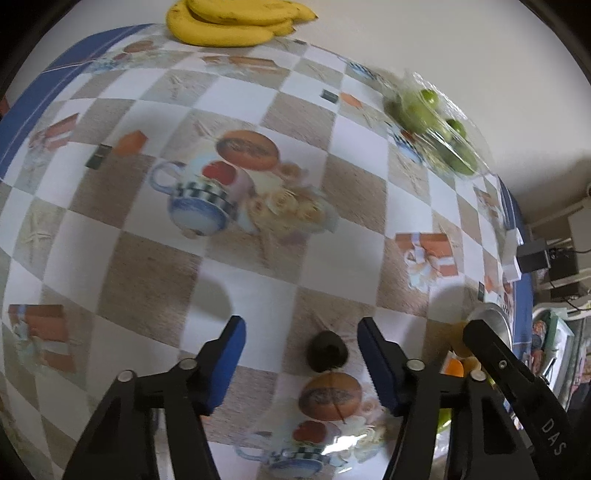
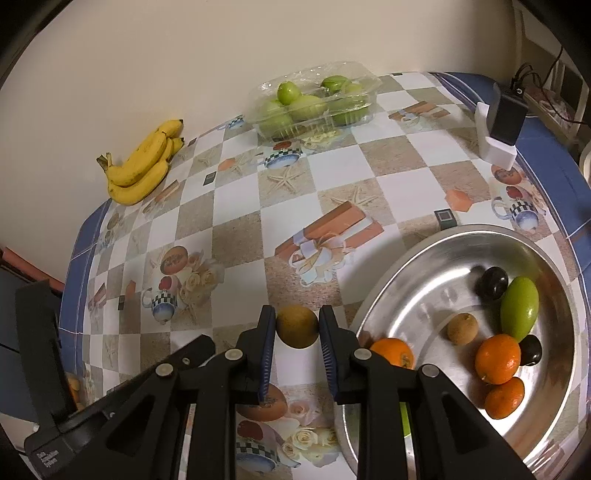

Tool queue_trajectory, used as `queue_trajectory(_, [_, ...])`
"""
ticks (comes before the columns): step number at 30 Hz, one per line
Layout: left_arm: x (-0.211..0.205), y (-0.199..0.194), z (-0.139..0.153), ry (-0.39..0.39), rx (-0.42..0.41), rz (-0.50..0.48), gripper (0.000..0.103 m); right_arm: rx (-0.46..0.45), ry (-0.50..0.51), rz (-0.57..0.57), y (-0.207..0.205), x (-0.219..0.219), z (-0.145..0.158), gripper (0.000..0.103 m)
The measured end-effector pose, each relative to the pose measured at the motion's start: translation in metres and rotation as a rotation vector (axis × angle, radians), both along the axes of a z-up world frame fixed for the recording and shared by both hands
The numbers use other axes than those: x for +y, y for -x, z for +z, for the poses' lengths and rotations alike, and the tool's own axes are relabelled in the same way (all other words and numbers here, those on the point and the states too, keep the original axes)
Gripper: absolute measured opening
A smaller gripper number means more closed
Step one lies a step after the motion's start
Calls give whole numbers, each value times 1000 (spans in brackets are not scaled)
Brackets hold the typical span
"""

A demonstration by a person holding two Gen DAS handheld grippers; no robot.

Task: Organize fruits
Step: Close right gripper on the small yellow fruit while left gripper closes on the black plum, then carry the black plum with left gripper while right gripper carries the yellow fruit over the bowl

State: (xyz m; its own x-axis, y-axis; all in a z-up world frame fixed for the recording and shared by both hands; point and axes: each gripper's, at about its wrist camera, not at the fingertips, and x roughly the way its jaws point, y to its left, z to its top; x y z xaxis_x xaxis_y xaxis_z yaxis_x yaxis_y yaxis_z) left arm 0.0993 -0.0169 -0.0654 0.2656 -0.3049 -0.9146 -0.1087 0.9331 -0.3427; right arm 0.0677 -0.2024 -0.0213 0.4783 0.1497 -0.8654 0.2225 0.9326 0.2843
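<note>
My right gripper (image 2: pixel 297 328) is shut on a brown kiwi (image 2: pixel 297 326), held just left of a steel bowl (image 2: pixel 406 291). The bowl holds oranges (image 2: pixel 497 358), a green mango (image 2: pixel 519 308), a second kiwi (image 2: pixel 461 328) and dark plums (image 2: pixel 491 282). My left gripper (image 1: pixel 301 350) is open above the tablecloth, with a dark plum (image 1: pixel 327 350) lying on the cloth between its fingers. The right gripper's body (image 1: pixel 517 376) shows at the right of the left wrist view.
A bunch of bananas (image 2: pixel 142 164) lies at the table's far left by the wall, also in the left wrist view (image 1: pixel 232 22). A clear plastic tray of green fruit (image 2: pixel 314 101) stands at the back. A black device on a white stand (image 2: pixel 502 122) sits far right.
</note>
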Motion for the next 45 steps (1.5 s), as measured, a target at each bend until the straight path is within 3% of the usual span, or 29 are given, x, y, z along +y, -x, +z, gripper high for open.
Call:
queue_trajectory(20, [-23,2,-13,-4,41,-24,29,5,-9,5,3,-10,2,25])
queue_trajectory(36, [-12,4,6,18,-14,7,27,9,7,22,7,-10,4,25])
queue_trajectory(45, [-26,8,26,19,-67,-15,27,15,32,19,13,-20,6,25])
